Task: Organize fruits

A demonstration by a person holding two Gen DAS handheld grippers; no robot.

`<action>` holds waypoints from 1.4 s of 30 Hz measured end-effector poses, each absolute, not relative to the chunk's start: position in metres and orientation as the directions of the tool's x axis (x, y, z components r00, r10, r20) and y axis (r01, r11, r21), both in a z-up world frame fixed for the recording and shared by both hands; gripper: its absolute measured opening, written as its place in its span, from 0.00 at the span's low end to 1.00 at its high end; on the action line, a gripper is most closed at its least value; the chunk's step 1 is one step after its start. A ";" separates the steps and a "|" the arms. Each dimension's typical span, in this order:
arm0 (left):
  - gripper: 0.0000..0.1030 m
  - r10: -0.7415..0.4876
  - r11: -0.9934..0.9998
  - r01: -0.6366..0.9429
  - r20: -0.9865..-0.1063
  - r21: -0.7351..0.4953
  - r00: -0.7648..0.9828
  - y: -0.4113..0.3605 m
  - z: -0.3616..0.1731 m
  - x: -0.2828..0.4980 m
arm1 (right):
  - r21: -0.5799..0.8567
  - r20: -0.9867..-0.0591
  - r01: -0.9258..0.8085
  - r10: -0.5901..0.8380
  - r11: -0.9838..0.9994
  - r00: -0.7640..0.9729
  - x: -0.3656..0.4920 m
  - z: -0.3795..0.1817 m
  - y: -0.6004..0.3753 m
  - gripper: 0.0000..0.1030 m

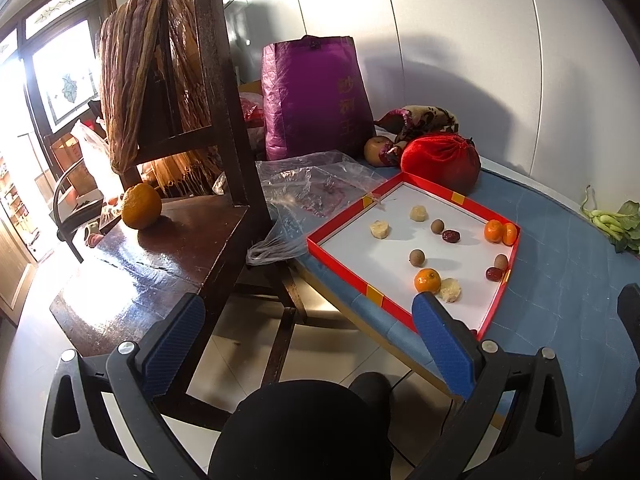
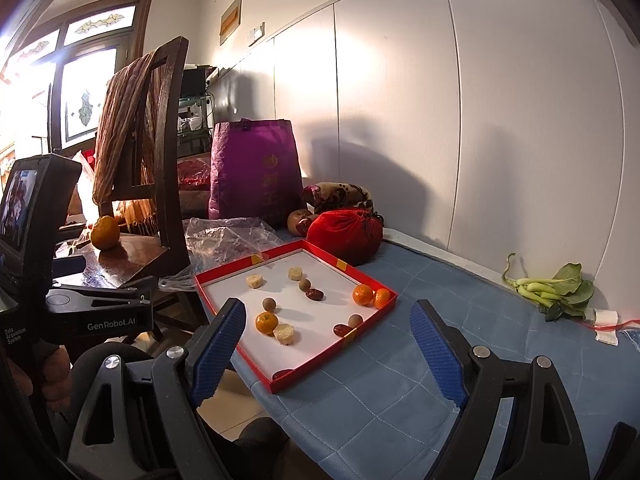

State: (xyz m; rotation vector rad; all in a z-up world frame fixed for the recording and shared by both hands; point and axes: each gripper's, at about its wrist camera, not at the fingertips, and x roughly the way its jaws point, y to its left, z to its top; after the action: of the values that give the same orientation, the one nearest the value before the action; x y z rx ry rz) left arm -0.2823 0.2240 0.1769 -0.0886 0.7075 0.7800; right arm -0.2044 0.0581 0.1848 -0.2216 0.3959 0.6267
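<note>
A red-rimmed white tray [image 1: 344, 262] [image 2: 376, 314] lies on the blue table. In it are small oranges [image 1: 427, 281] [image 2: 362, 294], brown longans [image 1: 417, 257] [image 2: 268, 304], dark red dates [image 1: 451, 236] [image 2: 314, 294] and pale peeled pieces [image 1: 379, 229] [image 2: 284, 333], all scattered. A big orange [image 1: 141, 205] [image 2: 105, 232] sits on the wooden chair seat. My left gripper [image 1: 308, 320] is open and empty, near the tray's front corner. My right gripper [image 2: 328, 324] is open and empty, in front of the tray.
A wooden chair [image 1: 216, 92] with a draped scarf stands left of the table. A purple bag [image 1: 316, 96], a red pouch [image 1: 440, 160], a clear plastic bag [image 1: 312, 188] and leafy greens [image 2: 552, 288] lie around the tray. The left gripper's body [image 2: 80, 312] shows in the right wrist view.
</note>
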 end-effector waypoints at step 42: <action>1.00 0.606 0.706 -0.699 -0.609 0.115 0.512 0.253 0.184 -0.297 | -0.091 -0.417 -0.649 0.563 0.755 0.714 -0.215 0.200 0.095 0.83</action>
State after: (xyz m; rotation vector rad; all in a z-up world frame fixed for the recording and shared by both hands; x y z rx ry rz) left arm -0.2970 0.2527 0.1838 -0.1519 0.6698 0.7882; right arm -0.2148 0.0949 0.1998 -0.2388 0.3814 0.6782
